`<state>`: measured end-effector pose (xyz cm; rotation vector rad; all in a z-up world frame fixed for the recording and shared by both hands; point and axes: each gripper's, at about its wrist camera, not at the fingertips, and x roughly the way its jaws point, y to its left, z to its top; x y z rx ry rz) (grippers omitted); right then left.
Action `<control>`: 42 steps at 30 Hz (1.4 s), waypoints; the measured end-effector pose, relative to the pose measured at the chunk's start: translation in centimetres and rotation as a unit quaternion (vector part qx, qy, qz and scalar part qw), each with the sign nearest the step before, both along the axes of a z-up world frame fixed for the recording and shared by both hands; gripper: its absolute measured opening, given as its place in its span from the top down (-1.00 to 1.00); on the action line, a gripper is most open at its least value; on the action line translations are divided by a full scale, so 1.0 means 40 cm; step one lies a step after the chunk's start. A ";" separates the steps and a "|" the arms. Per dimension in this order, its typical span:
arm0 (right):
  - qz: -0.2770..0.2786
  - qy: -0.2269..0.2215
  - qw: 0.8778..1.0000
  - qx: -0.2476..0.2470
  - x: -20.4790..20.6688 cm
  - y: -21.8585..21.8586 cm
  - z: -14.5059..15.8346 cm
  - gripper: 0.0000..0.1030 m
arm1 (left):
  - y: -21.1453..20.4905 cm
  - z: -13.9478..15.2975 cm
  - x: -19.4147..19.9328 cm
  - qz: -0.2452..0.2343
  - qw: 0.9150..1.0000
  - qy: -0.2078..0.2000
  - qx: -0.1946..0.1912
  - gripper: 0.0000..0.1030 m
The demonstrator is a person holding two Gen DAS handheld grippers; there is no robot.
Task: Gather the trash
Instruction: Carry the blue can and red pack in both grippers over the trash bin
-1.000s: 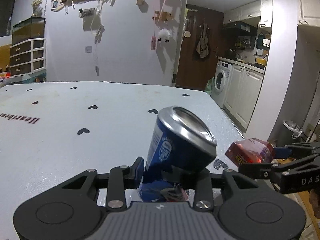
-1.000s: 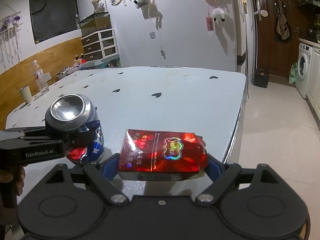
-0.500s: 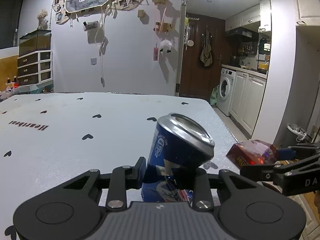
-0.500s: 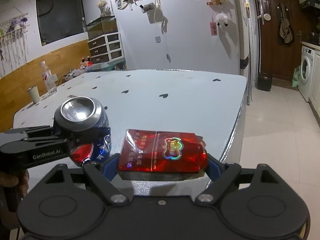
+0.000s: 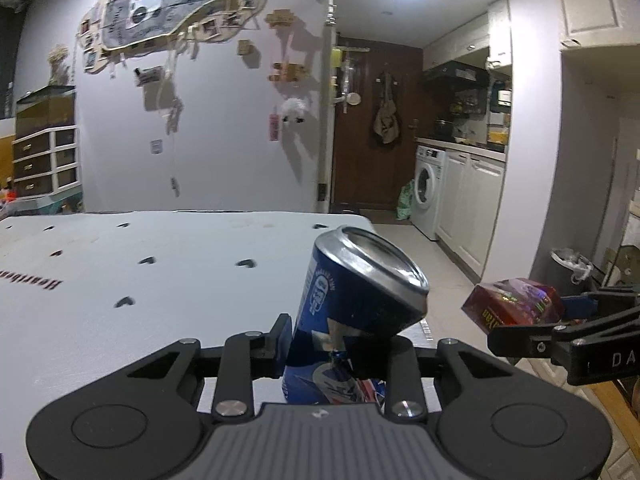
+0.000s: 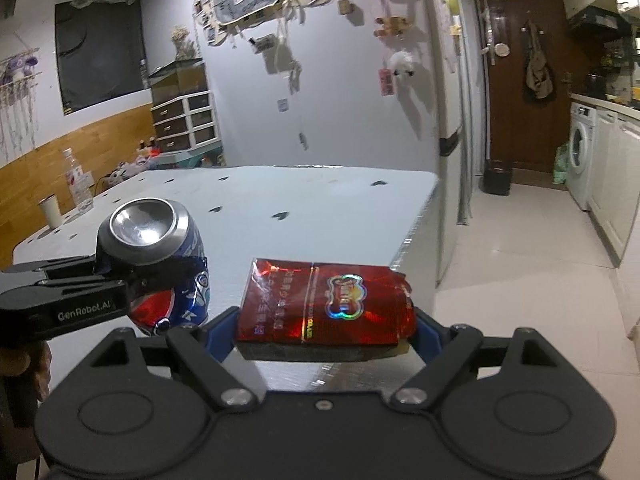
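Two pieces of trash are held clear of the table [image 5: 100,280], one in each gripper. A dented blue soda can [image 5: 352,312] is clamped at its crushed lower half by the left gripper [image 5: 340,344], whose jaws are drawn narrow against the can's sides; the silver end is tilted toward about two o'clock in the left wrist view. In the right wrist view the same can is seen at nine o'clock, its concave end facing the camera. A red cigarette pack [image 6: 324,300] is gripped across its width by the right gripper [image 6: 324,332], its jaws set wide with the blue pads [image 6: 218,334] pressed on both ends; the pack lies flat with its foil logo upward. Seen from the left wrist, the pack is at three o'clock, just beside the can but apart from it. The pale tabletop with small black hearts is spread behind both items. A lined trash bin [image 5: 568,268] is seen on the floor at about three o'clock in the left wrist view. A washing machine [image 5: 428,196] is set farther back.
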<state>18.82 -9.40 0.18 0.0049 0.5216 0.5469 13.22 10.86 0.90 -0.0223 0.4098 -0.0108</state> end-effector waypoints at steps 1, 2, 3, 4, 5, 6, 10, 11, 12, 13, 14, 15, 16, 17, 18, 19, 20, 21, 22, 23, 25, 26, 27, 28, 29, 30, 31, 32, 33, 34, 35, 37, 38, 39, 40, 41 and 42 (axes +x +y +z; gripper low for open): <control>-0.005 -0.001 1.000 -0.001 -0.003 -0.016 0.000 -0.70 | -0.015 0.000 0.003 -0.005 1.000 0.000 0.001 0.40; -0.009 -0.002 1.000 -0.001 -0.004 -0.029 0.000 -0.70 | -0.029 0.000 0.005 -0.009 1.000 0.000 0.001 0.40; -0.015 -0.003 1.000 0.000 -0.007 -0.049 0.000 -0.70 | -0.044 0.000 0.008 -0.013 1.000 0.001 0.002 0.40; -0.021 -0.003 1.000 0.000 -0.009 -0.065 0.000 -0.70 | -0.061 0.000 0.011 -0.018 1.000 0.001 0.003 0.40; -0.028 -0.003 1.000 0.000 -0.010 -0.086 -0.001 -0.70 | -0.080 0.001 0.015 -0.024 1.000 0.001 0.004 0.40; -0.035 -0.003 0.999 0.001 -0.011 -0.104 -0.002 -0.70 | -0.095 0.001 0.017 -0.028 1.000 0.000 0.004 0.40; -0.061 0.000 0.998 0.002 -0.018 -0.179 -0.010 -0.70 | -0.167 -0.003 0.031 -0.052 0.999 0.002 0.006 0.40; -0.066 0.000 0.998 0.001 -0.019 -0.195 -0.011 -0.70 | -0.182 -0.005 0.036 -0.057 0.998 0.003 0.006 0.40; -0.072 0.001 0.997 0.001 -0.020 -0.211 -0.013 -0.70 | -0.198 -0.007 0.040 -0.062 0.998 0.004 0.007 0.40; -0.078 0.001 0.997 0.000 -0.021 -0.230 -0.015 -0.70 | -0.217 -0.010 0.045 -0.069 0.998 0.005 0.007 0.40; -0.084 0.002 0.996 0.000 -0.022 -0.248 -0.018 -0.70 | -0.232 -0.013 0.049 -0.074 0.997 0.007 0.006 0.40; -0.090 0.003 0.996 0.001 -0.024 -0.265 -0.021 -0.70 | -0.248 -0.016 0.053 -0.078 0.997 0.008 0.005 0.40; -0.096 0.004 0.995 0.002 -0.024 -0.283 -0.024 -0.70 | -0.260 -0.021 0.054 -0.081 0.997 0.010 0.005 0.40; -0.102 0.005 0.995 0.003 -0.025 -0.299 -0.028 -0.70 | -0.276 -0.025 0.058 -0.086 0.996 0.012 0.004 0.40; -0.108 0.007 0.994 0.004 -0.027 -0.316 -0.033 -0.70 | -0.292 -0.029 0.062 -0.091 0.996 0.013 0.003 0.40; -0.112 0.009 0.994 0.004 -0.028 -0.329 -0.036 -0.70 | -0.303 -0.032 0.065 -0.094 0.995 0.015 0.003 0.40; -0.118 0.011 0.993 0.005 -0.029 -0.345 -0.043 -0.70 | -0.320 -0.036 0.068 -0.100 0.995 0.016 0.004 0.40; -0.122 0.013 0.992 0.005 -0.029 -0.357 -0.048 -0.70 | -0.336 -0.039 0.073 -0.105 0.994 0.018 0.004 0.40; -0.127 0.016 0.992 0.005 -0.029 -0.373 -0.055 -0.70 | -0.350 -0.043 0.079 -0.109 0.994 0.021 0.004 0.40; -0.131 0.019 0.991 0.005 -0.029 -0.385 -0.062 -0.70 | -0.364 -0.049 0.086 -0.114 0.993 0.023 0.004 0.40; -0.140 0.025 0.990 0.006 -0.025 -0.410 -0.077 -0.70 | -0.392 -0.060 0.102 -0.122 0.992 0.031 0.005 0.40; -0.144 0.029 0.989 0.006 -0.023 -0.421 -0.085 -0.70 | -0.405 -0.067 0.110 -0.125 0.992 0.034 0.004 0.40; -0.147 0.032 0.989 0.006 -0.024 -0.431 -0.093 -0.70 | -0.417 -0.075 0.118 -0.129 0.991 0.039 0.002 0.40; -0.151 0.036 0.988 0.007 -0.020 -0.444 -0.103 -0.70 | -0.431 -0.084 0.127 -0.132 0.990 0.045 0.001 0.40; -0.155 0.041 0.987 0.007 -0.016 -0.456 -0.114 -0.70 | -0.446 -0.096 0.139 -0.136 0.989 0.051 0.000 0.40; -0.157 0.045 0.987 0.007 -0.012 -0.466 -0.123 -0.70 | -0.458 -0.106 0.147 -0.139 0.989 0.057 -0.001 0.40; -0.160 0.050 0.986 0.007 -0.007 -0.476 -0.134 -0.70 | -0.470 -0.118 0.157 -0.142 0.988 0.063 -0.002 0.40; -0.162 0.054 0.985 0.006 -0.005 -0.483 -0.145 -0.70 | -0.484 -0.130 0.169 -0.146 0.987 0.070 -0.003 0.40; -0.165 0.059 0.985 0.005 0.001 -0.492 -0.157 -0.70 | -0.496 -0.144 0.181 -0.150 0.986 0.077 -0.008 0.40; -0.167 0.064 0.984 0.005 0.008 -0.500 -0.169 -0.70 | -0.505 -0.156 0.192 -0.153 0.985 0.084 -0.012 0.40; -0.169 0.069 0.983 0.005 0.014 -0.508 -0.179 -0.70 | -0.518 -0.172 0.207 -0.156 0.983 0.093 -0.014 0.40; -0.173 0.081 0.982 0.004 0.027 -0.522 -0.205 -0.70 | -0.542 -0.207 0.235 -0.160 0.981 0.109 -0.017 0.40; -0.175 0.087 0.981 0.003 0.033 -0.528 -0.218 -0.70 | -0.552 -0.224 0.246 -0.161 0.980 0.117 -0.017 0.40; -0.176 0.092 0.980 0.002 0.040 -0.534 -0.232 -0.70 | -0.562 -0.244 0.261 -0.162 0.979 0.127 -0.016 0.40; -0.177 0.098 0.979 0.001 0.046 -0.538 -0.244 -0.70 | -0.569 -0.263 0.274 -0.162 0.977 0.136 -0.016 0.40; -0.177 0.104 0.979 -0.001 0.054 -0.543 -0.259 -0.70 | -0.576 -0.283 0.285 -0.161 0.976 0.144 -0.016 0.40; -0.177 0.111 0.978 -0.002 0.060 -0.548 -0.272 -0.70 | -0.581 -0.303 0.299 -0.160 0.975 0.153 -0.016 0.40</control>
